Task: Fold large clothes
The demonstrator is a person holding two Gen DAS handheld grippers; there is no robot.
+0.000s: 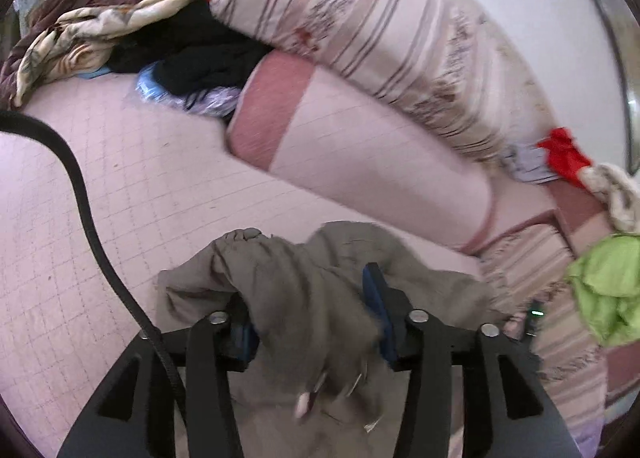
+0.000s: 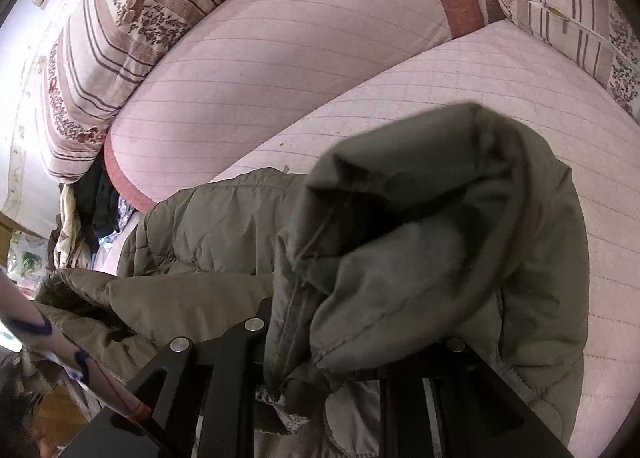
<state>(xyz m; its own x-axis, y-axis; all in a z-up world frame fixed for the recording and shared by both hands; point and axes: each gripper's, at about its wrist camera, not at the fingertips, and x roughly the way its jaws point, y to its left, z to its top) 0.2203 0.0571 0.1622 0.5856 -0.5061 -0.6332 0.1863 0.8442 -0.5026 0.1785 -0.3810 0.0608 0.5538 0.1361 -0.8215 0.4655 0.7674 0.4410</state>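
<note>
Over pink quilted bed point(image 1: 120, 186): olive jacket point(image 2: 420, 242) bunched; left tool point(image 1: 316, 322) clamps jacket fabric; right tool point(image 2: 356, 354) buried, grip unclear.

Left matte-black two-finger gripper point(image 1: 312, 310): angular plastic linkage arms with triangular cut-outs, round silver pivot screws point(image 1: 218, 317), blue finger pads point(image 1: 374, 294). One black ribbed cable point(image 1: 86, 210) runs alongside. Right matte-black gripper point(image 2: 320, 390): identical black linkage and silver pivot screws point(image 2: 179, 344).
</note>
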